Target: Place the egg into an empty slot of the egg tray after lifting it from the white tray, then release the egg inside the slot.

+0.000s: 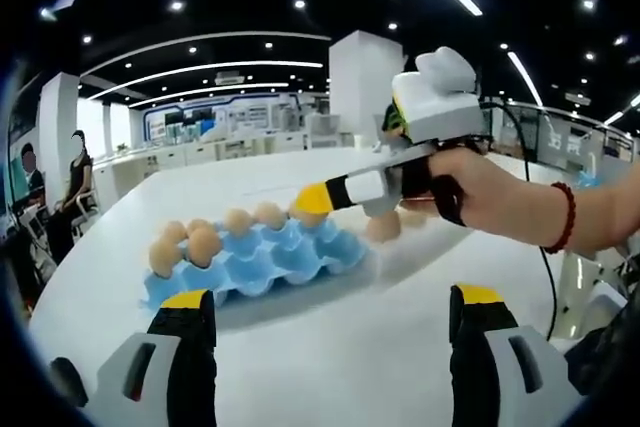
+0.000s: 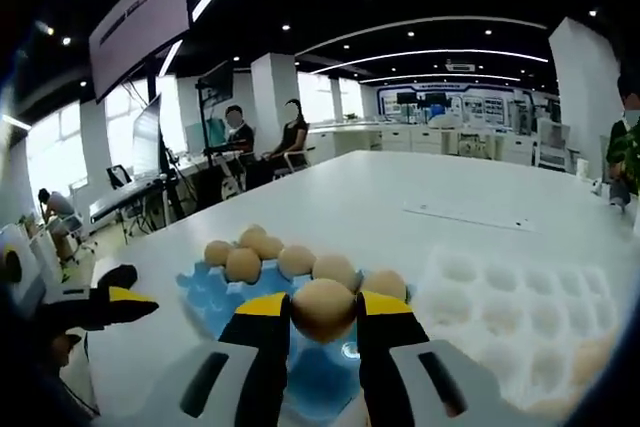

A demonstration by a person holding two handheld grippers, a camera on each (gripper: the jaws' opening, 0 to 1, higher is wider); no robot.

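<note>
Right gripper view: we're pinching the egg [image 2: 322, 307] between the right gripper [image 2: 322, 319] jaws, poised above the blue egg tray [image 2: 215, 297] so it can drop into an empty slot; white tray [image 2: 520, 312] sits beside it, left gripper [image 1: 330, 322] spread wide nearby.

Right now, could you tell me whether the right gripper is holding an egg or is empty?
Holding one: in the right gripper view, the right gripper has an egg clamped between its yellow-tipped fingers, above the blue egg tray.

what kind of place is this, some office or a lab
Probably an open-plan lab or showroom: a long white table, recessed ceiling lights and light strips, white counters along the far wall, and people seated at a monitor workstation.
</note>
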